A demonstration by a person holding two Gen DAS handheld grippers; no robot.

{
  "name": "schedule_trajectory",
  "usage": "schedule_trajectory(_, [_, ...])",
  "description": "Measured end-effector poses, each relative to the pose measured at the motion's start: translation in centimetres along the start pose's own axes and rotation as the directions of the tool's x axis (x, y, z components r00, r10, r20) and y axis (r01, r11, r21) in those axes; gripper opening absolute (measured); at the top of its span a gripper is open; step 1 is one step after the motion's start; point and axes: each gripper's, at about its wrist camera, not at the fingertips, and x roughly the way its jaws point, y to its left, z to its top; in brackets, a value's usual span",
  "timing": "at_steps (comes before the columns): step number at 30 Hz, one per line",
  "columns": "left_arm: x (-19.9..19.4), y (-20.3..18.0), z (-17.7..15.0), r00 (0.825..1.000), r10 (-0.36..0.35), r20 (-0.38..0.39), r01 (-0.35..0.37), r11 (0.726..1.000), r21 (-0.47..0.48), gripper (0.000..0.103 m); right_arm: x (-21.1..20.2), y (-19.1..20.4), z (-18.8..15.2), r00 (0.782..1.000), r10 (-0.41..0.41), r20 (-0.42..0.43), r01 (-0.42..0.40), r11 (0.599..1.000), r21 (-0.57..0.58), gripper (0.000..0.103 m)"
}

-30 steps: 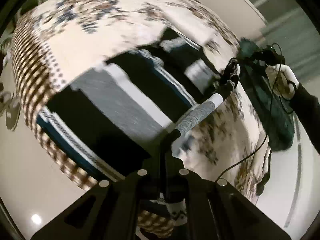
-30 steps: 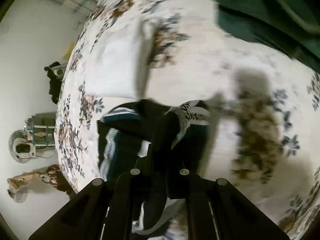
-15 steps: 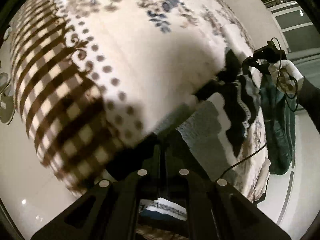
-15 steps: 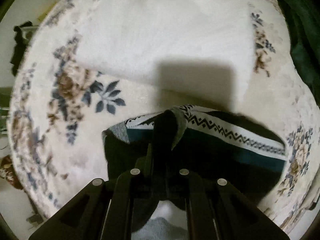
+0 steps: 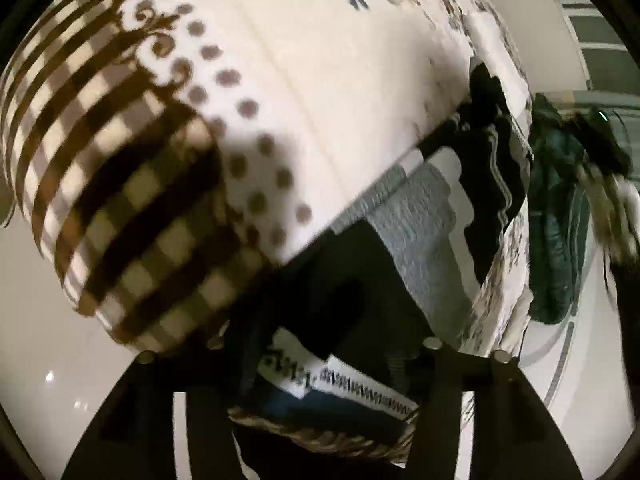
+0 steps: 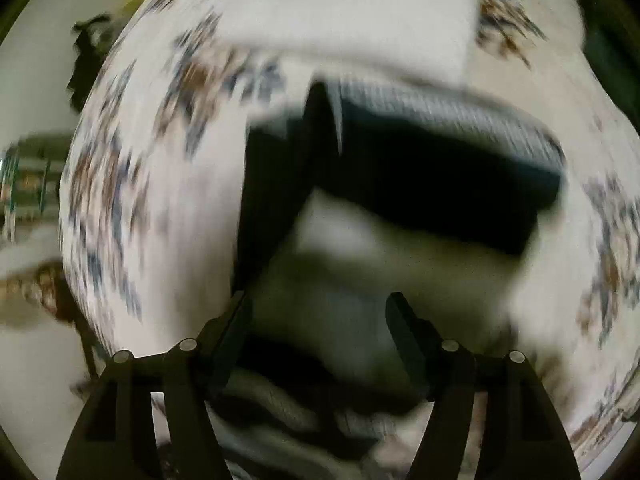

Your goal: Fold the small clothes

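Both our left gripper point(image 5: 324, 344) and right gripper point(image 6: 320, 320) had just spread, releasing the soft, limp knit garment point(image 5: 424, 240); we judged its six-o'clock patterned hem easiest to pinch.

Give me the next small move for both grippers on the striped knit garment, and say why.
Probably lift both grippers clear. The left gripper and right gripper have just been opening, and their fingers no longer pinch the dark, grey and white striped knit garment, which lies folded over on the floral cream bedspread. Then look over the fold; in the blurred right wrist view its edges cannot be judged.
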Motion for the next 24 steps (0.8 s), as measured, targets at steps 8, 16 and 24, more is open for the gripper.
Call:
schedule_trajectory(8, [1.2,0.0,-0.9,0.991,0.13,0.018,-0.13,0.992,0.008,0.004,9.5,-3.4,-26.8,0.943,0.169,-0.287,-0.124,0.978,0.169,0.072])
schedule_trajectory(16, [-0.1,0.6,-1.5,0.981,0.186,0.059,-0.187,0.982,0.016,0.003,14.6,-1.7,-37.2,0.906,0.345,-0.245,-0.281,0.924,0.261,0.006])
schedule_trajectory(24, [-3.8,-3.3,-2.1,0.959,0.276,0.058,-0.28,0.956,0.087,0.039,9.9,-2.5,-35.6,0.923,0.294,-0.248,-0.25,0.948,0.195,0.055])
